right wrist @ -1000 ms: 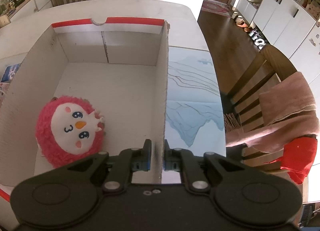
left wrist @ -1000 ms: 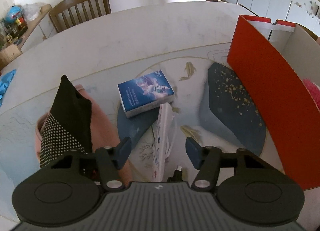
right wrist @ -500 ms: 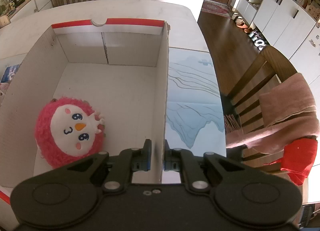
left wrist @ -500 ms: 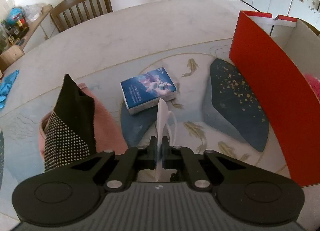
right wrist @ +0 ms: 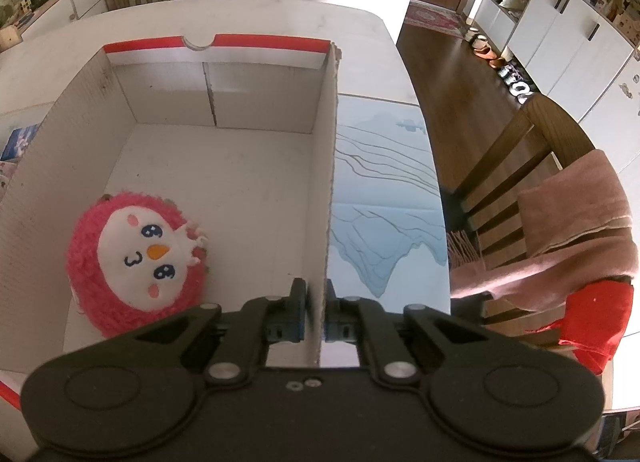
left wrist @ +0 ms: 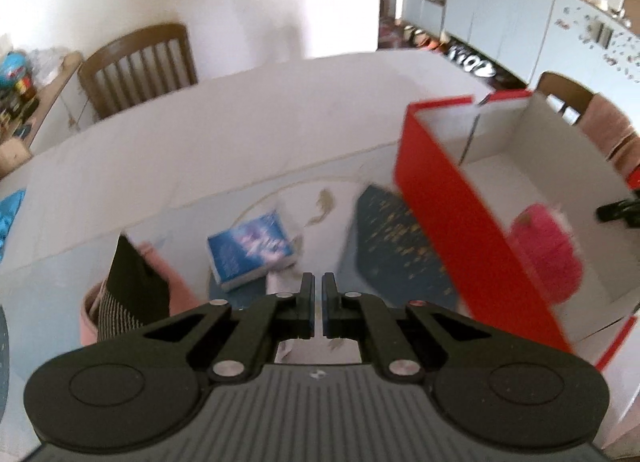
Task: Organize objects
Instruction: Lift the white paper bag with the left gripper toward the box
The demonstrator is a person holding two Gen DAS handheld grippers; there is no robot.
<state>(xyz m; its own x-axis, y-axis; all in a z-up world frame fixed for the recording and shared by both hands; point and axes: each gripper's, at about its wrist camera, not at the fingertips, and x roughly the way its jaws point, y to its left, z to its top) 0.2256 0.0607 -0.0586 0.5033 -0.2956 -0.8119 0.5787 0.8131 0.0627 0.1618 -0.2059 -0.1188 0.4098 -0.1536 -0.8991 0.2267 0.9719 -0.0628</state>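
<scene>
— White dining table (left wrist: 280,134), blurry in the left view. Left gripper (left wrist: 317,302)?
— Jaws together on a thin white packet (left wrist: 280,282), lower centre; blue box (left wrist: 252,254) just beyond.
— Right gripper (right wrist: 316,310)?
— Clamped on the cardboard box (right wrist: 326,182) wall; pink plush (right wrist: 140,258) inside, lower left.

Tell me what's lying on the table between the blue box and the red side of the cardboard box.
In the left wrist view, only the printed mat lies there: a gold fish and a dark blue gold-speckled patch between the blue box and the red wall.
</scene>
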